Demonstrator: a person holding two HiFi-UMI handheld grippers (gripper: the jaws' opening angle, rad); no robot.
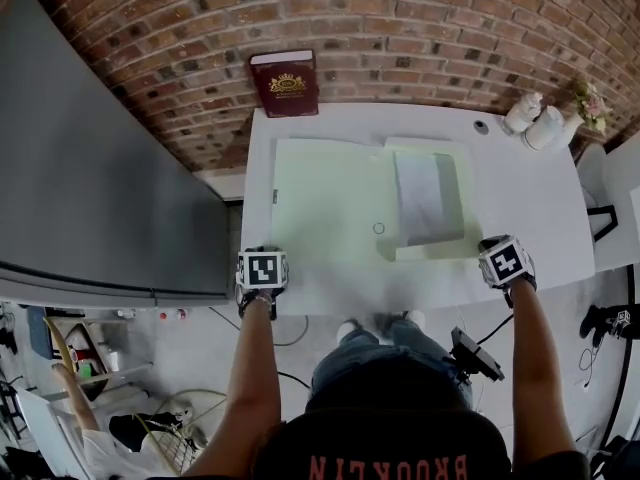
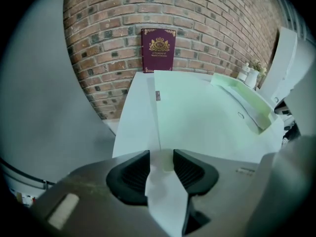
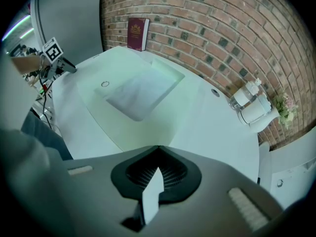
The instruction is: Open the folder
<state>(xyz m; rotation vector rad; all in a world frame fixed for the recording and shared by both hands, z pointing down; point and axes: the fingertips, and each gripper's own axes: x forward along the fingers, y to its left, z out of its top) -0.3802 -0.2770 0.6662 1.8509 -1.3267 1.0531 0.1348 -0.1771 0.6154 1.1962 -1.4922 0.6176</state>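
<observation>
Folder (image 1: 330, 198) lies in middle of white bench (image 1: 530, 198), already spread flat: cover swung out to the left, pocket side w/ white sheet (image 1: 425, 196) on the right, so the opening step looks about done. Left gripper (image 2: 161, 157) sits at cover's near-left corner w/ jaws partway apart, the corner edge in the gap but pads not pinching it; right gripper (image 3: 158, 149) is closed & empty at bench's near-right edge. Next move, prob.: draw left gripper clear w/o snagging the cover, else it could lift again.

Bright, even light; soft shadows; fisheye bending at edges; jaws blurred.
</observation>
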